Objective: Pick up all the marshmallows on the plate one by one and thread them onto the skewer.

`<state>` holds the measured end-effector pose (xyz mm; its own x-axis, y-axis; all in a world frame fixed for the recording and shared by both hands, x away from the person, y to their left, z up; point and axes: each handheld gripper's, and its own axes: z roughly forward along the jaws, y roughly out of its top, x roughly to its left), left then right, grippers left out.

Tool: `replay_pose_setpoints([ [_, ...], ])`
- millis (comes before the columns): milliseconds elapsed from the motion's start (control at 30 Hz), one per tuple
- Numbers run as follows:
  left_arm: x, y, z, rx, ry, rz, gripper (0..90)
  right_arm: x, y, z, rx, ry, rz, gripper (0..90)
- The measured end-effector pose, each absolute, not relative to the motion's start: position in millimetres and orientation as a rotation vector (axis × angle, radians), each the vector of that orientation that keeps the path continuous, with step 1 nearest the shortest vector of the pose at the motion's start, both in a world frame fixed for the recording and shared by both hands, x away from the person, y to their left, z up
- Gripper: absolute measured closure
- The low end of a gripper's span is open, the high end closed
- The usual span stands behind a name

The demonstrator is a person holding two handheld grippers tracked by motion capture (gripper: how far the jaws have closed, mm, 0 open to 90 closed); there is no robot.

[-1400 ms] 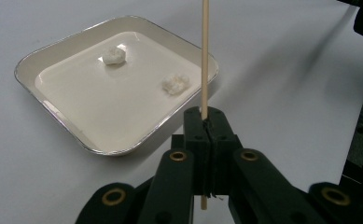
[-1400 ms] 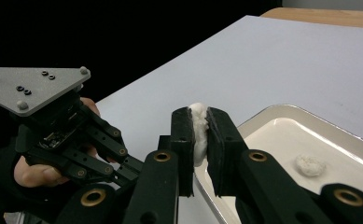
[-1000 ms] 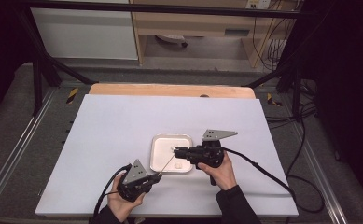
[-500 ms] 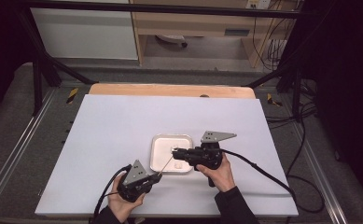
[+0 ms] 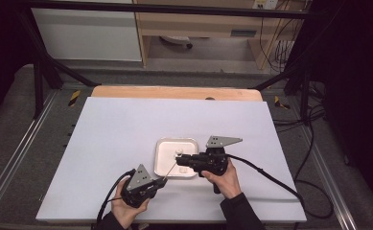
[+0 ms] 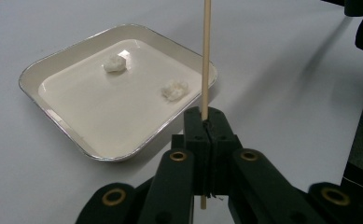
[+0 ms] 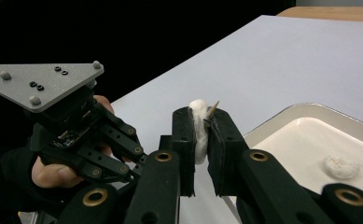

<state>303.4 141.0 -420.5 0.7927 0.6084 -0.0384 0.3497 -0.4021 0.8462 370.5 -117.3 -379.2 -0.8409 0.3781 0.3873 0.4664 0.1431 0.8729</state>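
A thin wooden skewer stands between the jaws of my left gripper, which is shut on its lower part. In the high view the skewer slants from the left gripper up to my right gripper over the tray's near edge. The right gripper is shut on a soft white lump, and the skewer's pointed tip pokes out beside the lump. Two more white lumps lie in the shallow white metal tray.
The tray sits on a white tabletop near its front middle. A wooden strip runs along the far edge. Cables trail from both grippers toward the front. Dark frame rails flank the table.
Almost nothing: the right gripper has drifted slightly toward the table's front edge. Both grips are unchanged.
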Motion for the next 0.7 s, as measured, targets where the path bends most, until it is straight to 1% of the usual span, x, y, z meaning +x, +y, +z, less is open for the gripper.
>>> replay_pose_setpoints([
  [300, 305.1, 139.9, -420.3, 2.033, 0.709, 0.345, 88.6, 369.9, -116.3, -381.1, -0.855, -2.328, -1.794, 81.8],
  [367, 305.0, 139.6, -416.4, 1.981, 0.692, 0.316, 88.6, 369.4, -114.5, -382.9, -0.846, -2.328, -1.764, 81.8],
  [433, 303.5, 133.7, -409.7, 2.009, 0.681, 0.394, 88.6, 366.2, -103.4, -394.7, -0.805, -2.356, -1.675, 81.3],
  [567, 307.6, 135.2, -416.1, 2.007, 0.709, 0.343, 88.6, 365.4, -96.6, -403.9, -0.799, -2.35, -1.68, 81.2],
  [700, 308.2, 134.4, -416.0, 2.006, 0.711, 0.342, 88.6, 365.2, -96.2, -404.9, -0.809, -2.358, -1.668, 80.9],
])
